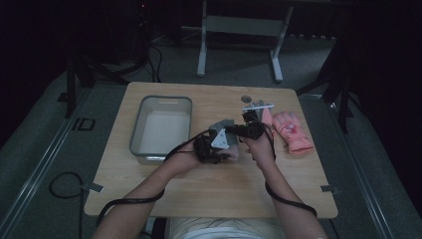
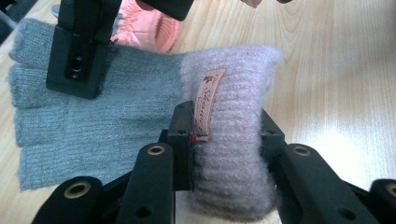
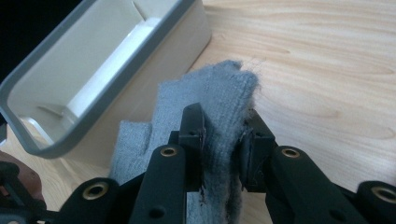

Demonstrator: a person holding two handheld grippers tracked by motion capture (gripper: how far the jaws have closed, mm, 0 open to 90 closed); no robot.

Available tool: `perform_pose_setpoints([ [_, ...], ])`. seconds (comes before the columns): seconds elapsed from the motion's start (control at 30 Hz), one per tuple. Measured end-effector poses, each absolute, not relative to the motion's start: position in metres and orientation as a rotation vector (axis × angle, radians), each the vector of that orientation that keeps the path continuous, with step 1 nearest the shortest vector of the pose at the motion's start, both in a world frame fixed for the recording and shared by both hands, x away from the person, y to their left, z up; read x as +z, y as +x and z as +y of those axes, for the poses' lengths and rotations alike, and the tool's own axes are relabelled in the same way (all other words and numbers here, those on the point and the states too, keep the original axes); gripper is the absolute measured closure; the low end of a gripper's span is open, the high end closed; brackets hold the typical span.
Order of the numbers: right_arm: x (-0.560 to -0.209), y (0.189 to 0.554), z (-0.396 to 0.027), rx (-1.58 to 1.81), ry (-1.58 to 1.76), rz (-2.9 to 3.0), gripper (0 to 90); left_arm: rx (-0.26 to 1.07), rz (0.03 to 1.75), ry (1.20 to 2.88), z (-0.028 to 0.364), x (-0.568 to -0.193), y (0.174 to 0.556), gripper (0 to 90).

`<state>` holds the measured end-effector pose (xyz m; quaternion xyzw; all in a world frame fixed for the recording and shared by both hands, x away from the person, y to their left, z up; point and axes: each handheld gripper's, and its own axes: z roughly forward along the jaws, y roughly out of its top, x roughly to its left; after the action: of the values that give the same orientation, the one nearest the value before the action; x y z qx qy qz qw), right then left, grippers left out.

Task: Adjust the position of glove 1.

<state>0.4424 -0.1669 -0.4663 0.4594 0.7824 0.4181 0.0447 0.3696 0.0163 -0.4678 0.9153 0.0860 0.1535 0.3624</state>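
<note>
Our left gripper (image 2: 226, 140) is clamped on the pale pink cuff (image 2: 233, 116) of a grey glove (image 2: 102, 116), its jaws pinching the ribbed knit from both sides just beside the sewn label (image 2: 208, 102). Our right gripper (image 3: 224, 144) is closed on the grey finger end of that same glove (image 3: 219, 102), the fabric bunched between its pads. So we hold the glove by both ends, cuff in the left and fingers in the right; in the high view the two grippers, left (image 1: 219, 144) and right (image 1: 251, 127), meet just to the right of the bin (image 1: 161, 102), with the grey knit (image 1: 224, 124) between them. We judge the step in hand to be the lift: the glove is gripped and, it seems, coming clear of the table (image 1: 209, 184), though how much of it hangs free we cannot tell. The next move, we think, calls for carrying both hands together toward the bin, keeping the knit taut enough that it doesn't snag on the rim, then letting go over the hollow. In the right gripper view the bin (image 3: 93, 88) stands open just beyond the glove. A pink glove (image 1: 293, 132) lies on the far side of our grippers from the bin, untouched
</note>
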Motion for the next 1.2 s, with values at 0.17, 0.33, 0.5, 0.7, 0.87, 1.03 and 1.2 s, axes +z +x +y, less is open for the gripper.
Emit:
perform_pose_setpoints([
  [0.17,-0.454,0.443,-0.158,1.296,1.377,2.377,74.3,0.400,0.224,2.349,0.024,-0.462,0.371,67.5],
  [0.33,-0.448,0.445,-0.152,1.308,1.357,2.377,74.3,0.402,0.221,2.356,0.030,-0.454,0.374,67.7],
  [0.5,-0.438,0.449,-0.143,1.332,1.343,2.373,74.4,0.447,0.212,2.379,0.039,-0.443,0.377,67.8],
  [0.7,-0.428,0.454,-0.123,1.341,1.312,2.382,74.3,0.473,0.212,2.405,0.054,-0.434,0.379,68.0],
  [0.87,-0.423,0.456,-0.108,1.344,1.286,2.391,74.4,0.495,0.208,2.420,0.067,-0.429,0.378,68.0],
  [1.03,-0.420,0.458,-0.094,1.342,1.261,2.406,74.3,0.518,0.216,2.441,0.080,-0.425,0.378,68.0],
  [1.2,-0.416,0.462,-0.079,1.340,1.220,2.431,74.3,0.547,0.239,2.449,0.096,-0.419,0.376,68.5],
])
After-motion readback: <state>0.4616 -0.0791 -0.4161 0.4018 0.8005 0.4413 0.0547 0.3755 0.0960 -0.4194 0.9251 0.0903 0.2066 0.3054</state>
